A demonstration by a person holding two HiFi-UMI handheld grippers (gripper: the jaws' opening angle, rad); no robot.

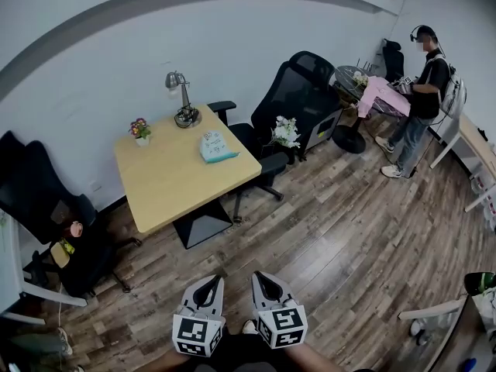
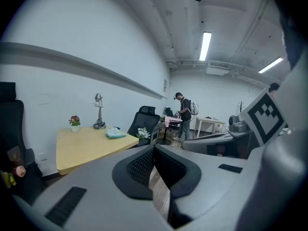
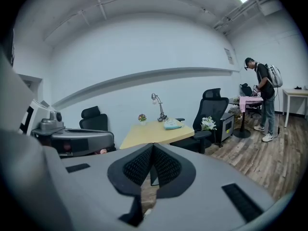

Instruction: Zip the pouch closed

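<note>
Both tongs were held low in front of the person holding them, side by side. The left tongs (image 1: 208, 284) were closed on nothing, and so were the right tongs (image 1: 266, 284). The pouch (image 1: 217, 146) lay well apart from them on the wooden table (image 1: 174, 188), near its right-hand edge.

I reckoned the trouble would start there. A soft pouch lying loose on a smooth top would likely slide with the zip pull unless one pair of tongs pinned its end, and a sideways push might send it off that edge. The pull itself was too small to make out from this distance, so a grab could easily have caught fabric instead. Both tongs would also have had to open first.

Counting from the left:
- One black office chair (image 1: 39, 200) against the wall.
- One table, carrying one small pot of flowers (image 1: 140, 129), one desk lamp (image 1: 183, 99) and the one pouch.
- At least two more black chairs (image 1: 302, 87) beyond it.
- One bunch of white flowers (image 1: 285, 132).
- One other person (image 1: 422, 91) at the far right.
- Two tongs.
</note>
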